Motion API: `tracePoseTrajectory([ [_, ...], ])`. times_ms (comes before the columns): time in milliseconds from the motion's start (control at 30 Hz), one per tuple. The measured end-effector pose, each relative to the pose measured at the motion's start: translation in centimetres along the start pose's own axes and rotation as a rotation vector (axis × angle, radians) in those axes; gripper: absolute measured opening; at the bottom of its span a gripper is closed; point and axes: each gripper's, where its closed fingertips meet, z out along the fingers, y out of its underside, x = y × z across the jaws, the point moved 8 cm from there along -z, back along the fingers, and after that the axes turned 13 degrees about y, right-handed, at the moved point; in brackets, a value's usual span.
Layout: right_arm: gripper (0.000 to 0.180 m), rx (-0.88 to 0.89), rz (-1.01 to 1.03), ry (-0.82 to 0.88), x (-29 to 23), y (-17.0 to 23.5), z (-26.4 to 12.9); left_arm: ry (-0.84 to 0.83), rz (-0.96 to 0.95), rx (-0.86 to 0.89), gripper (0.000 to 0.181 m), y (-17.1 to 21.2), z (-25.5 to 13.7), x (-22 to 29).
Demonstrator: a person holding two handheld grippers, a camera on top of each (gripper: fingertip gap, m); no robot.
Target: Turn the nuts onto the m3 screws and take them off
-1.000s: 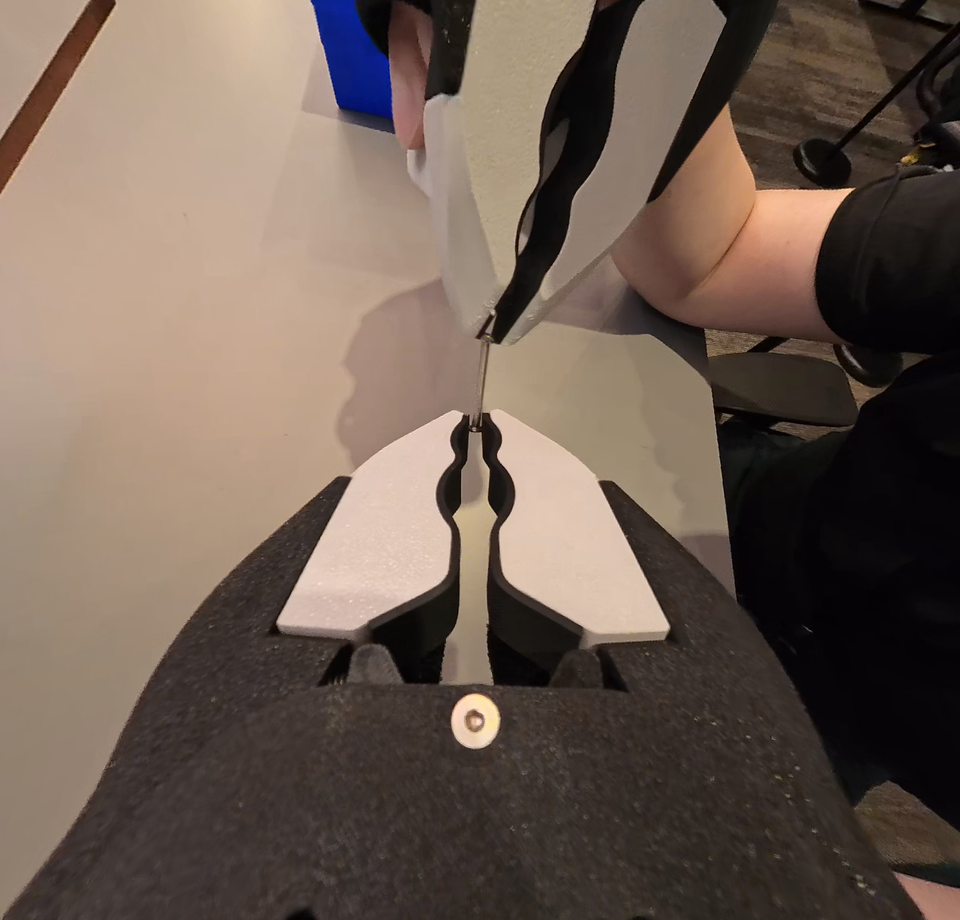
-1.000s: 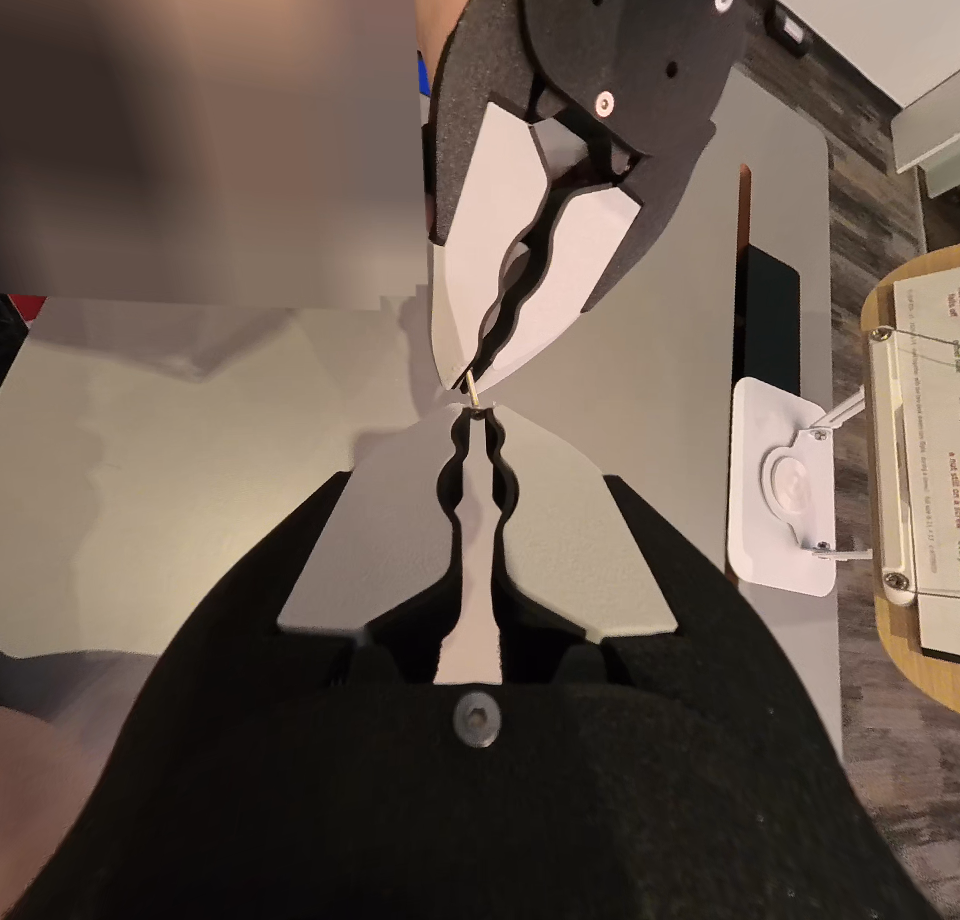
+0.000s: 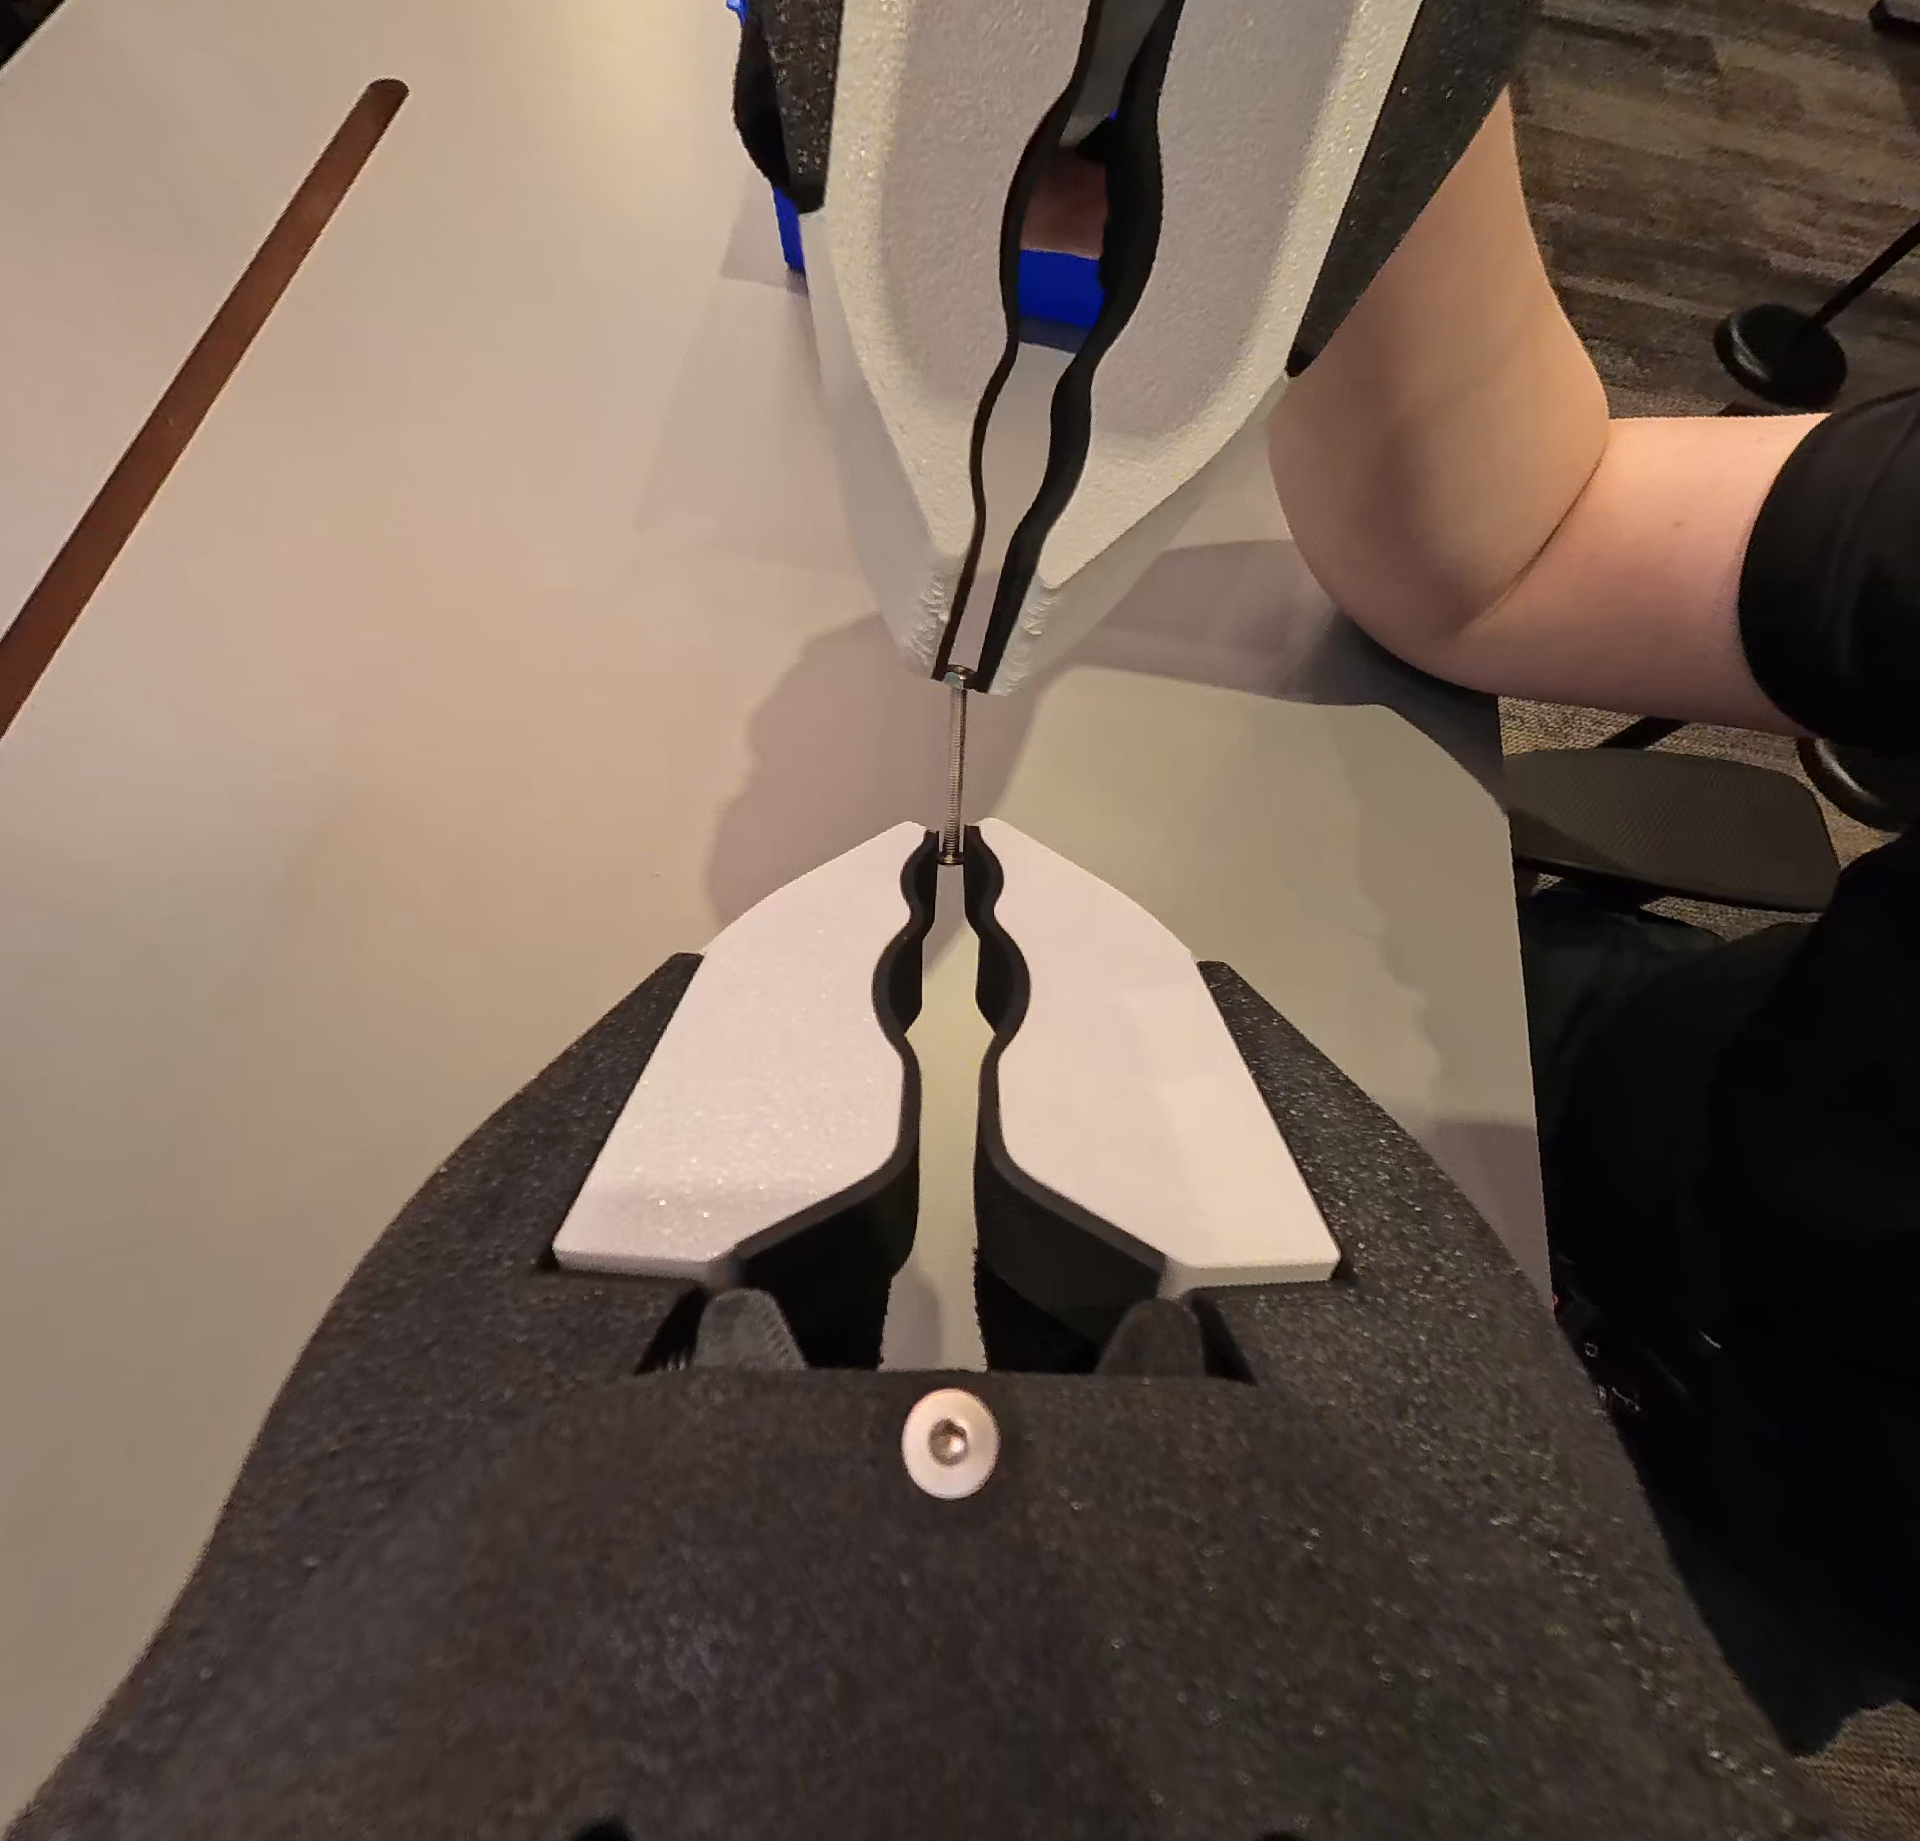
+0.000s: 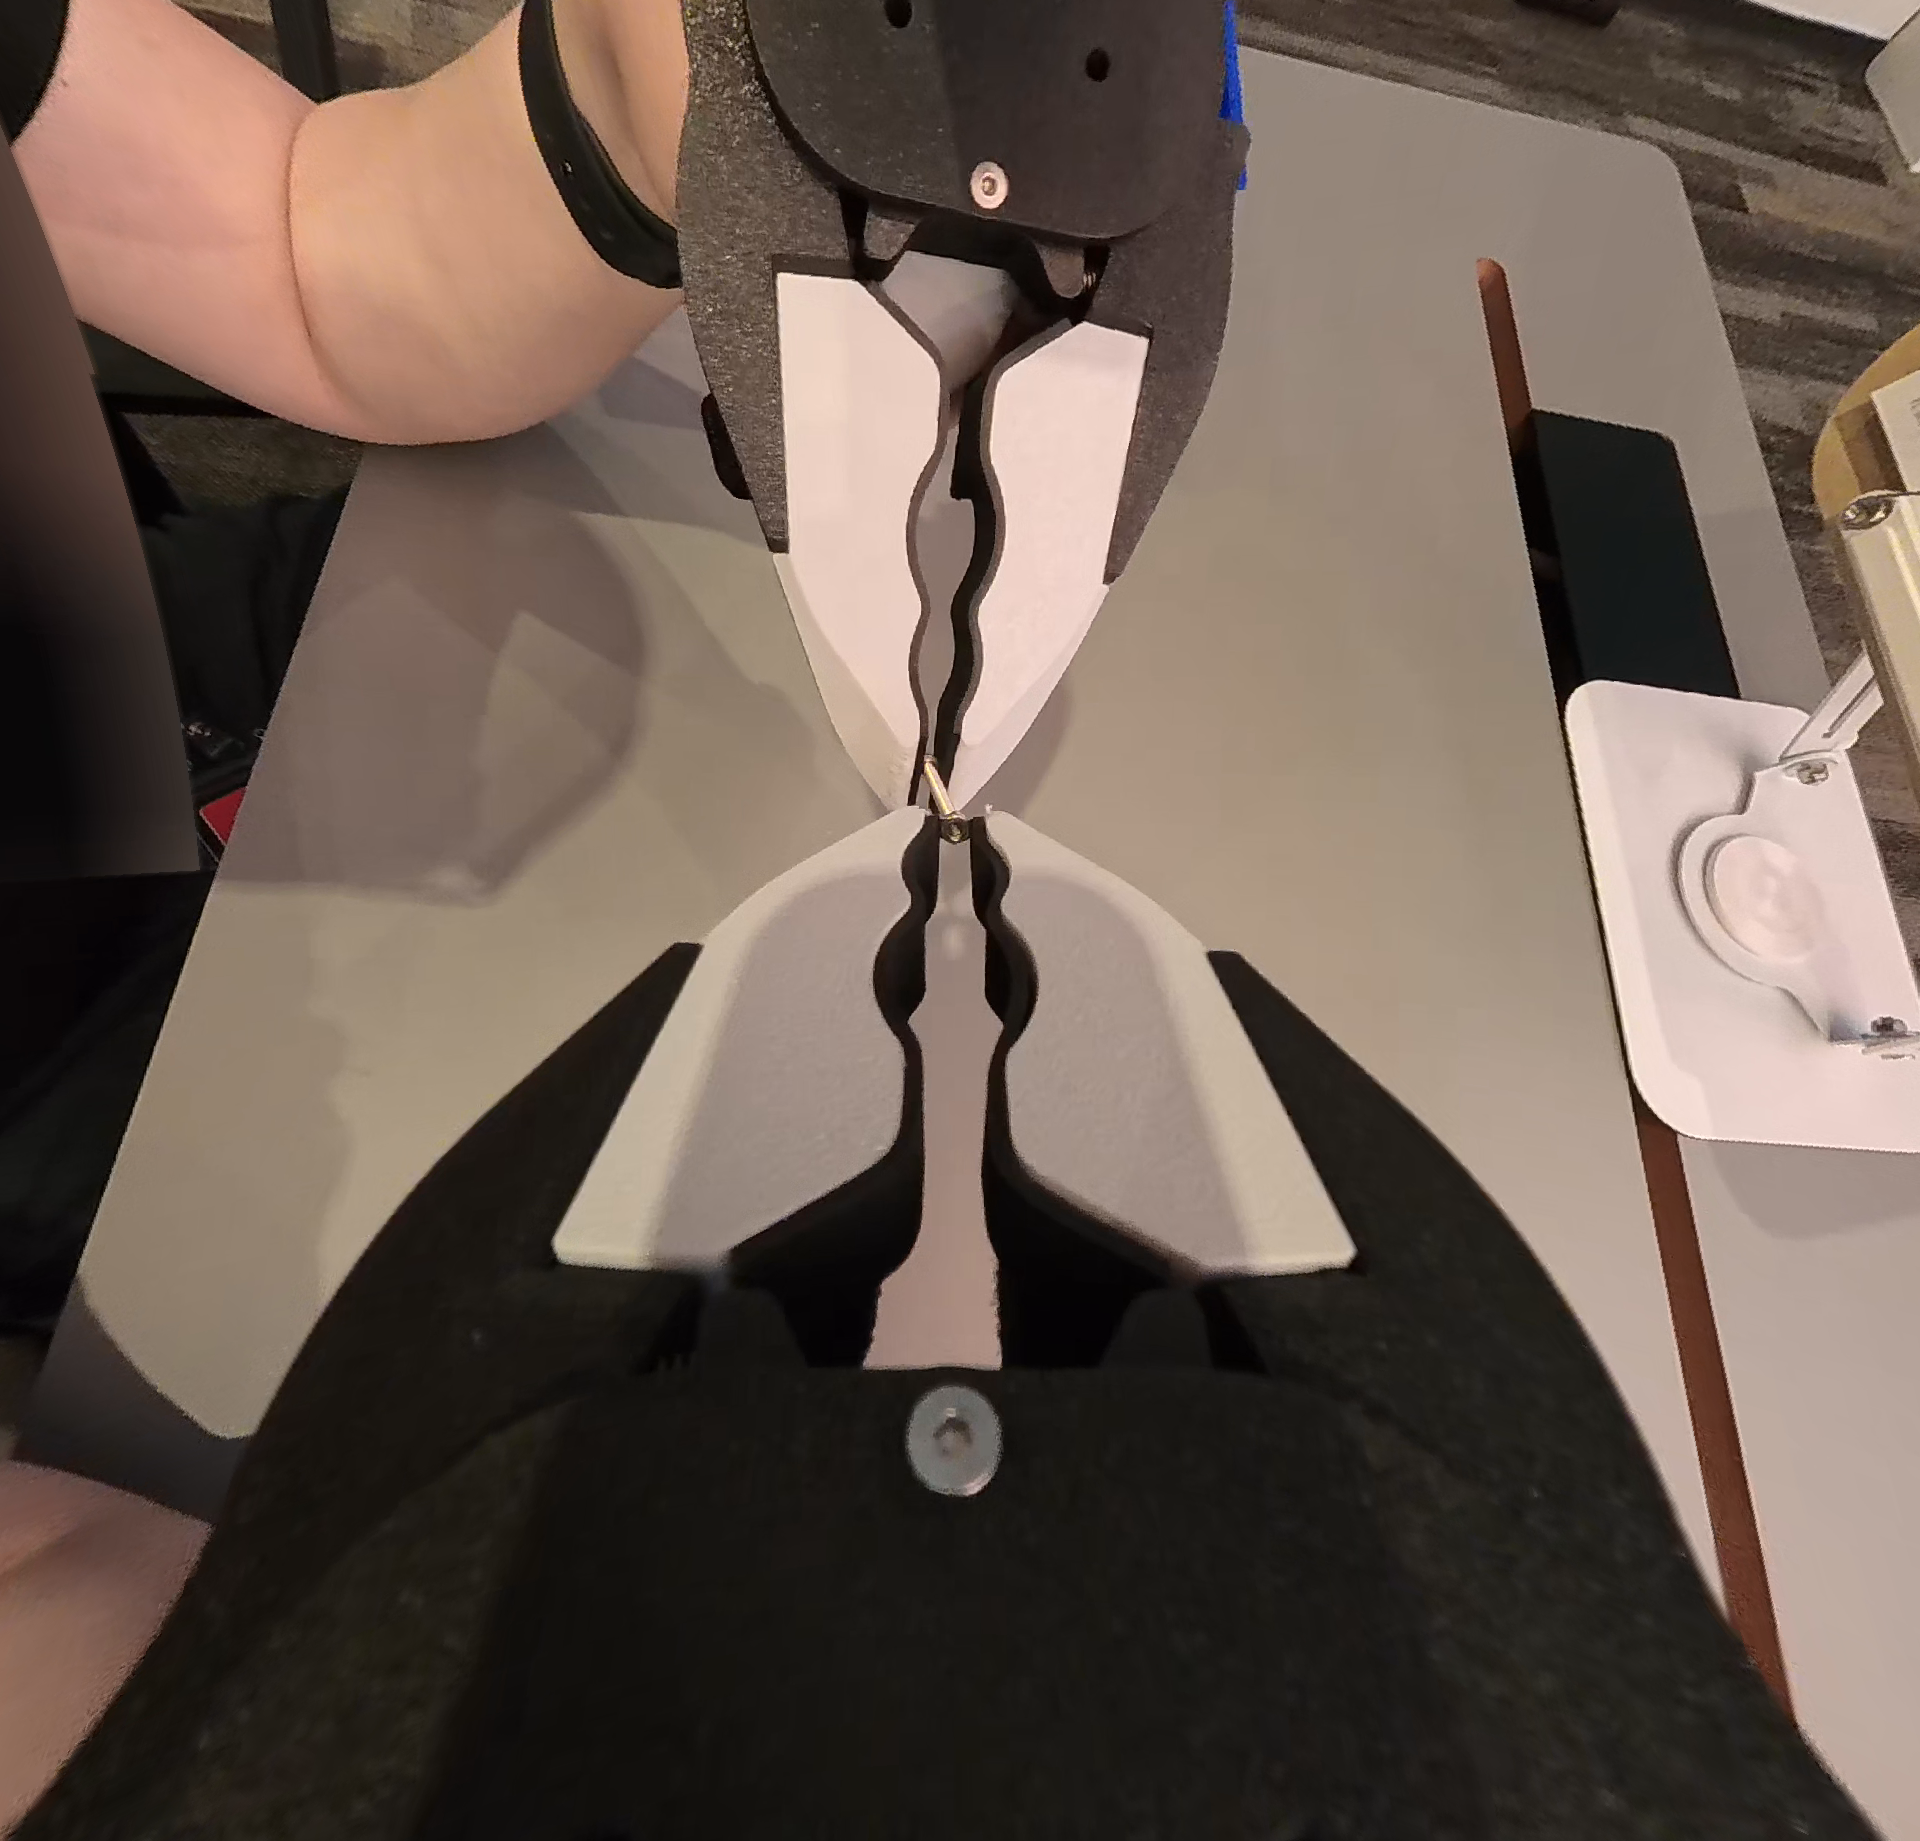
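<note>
Left wrist view first: the left gripper (image 3: 950,844) has its jaws nearly closed, pinching the near end of a long thin M3 screw (image 3: 954,765). The screw runs straight away to the right gripper (image 3: 961,671), which comes in from above over the grey table (image 3: 416,648) with its tips closed on the small nut (image 3: 960,677) at the far end. A second ago that gripper was rolled over to one side; now it sits square, so it looks like a twist just went in.

Right wrist view: the right gripper (image 4: 953,830) is pinched almost shut on the nut (image 4: 951,829), and the screw (image 4: 937,785) looks short from here, leaning into the left gripper (image 4: 930,768). The two grippers were skewed before; now they line up nose to nose.

I'd say it's mid-threading, direction unclear. The next move probably needs a regrip and another twist, keeping the screw axis straight.
</note>
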Motion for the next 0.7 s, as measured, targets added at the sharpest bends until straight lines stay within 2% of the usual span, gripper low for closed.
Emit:
tracePoseTrajectory([
  [700, 0.009, 0.017, 0.012, -0.009, 0.02, -0.14, 0.07, 0.002, 0.016, 0.01, 0.004, -0.19, -0.11, 0.27],
])
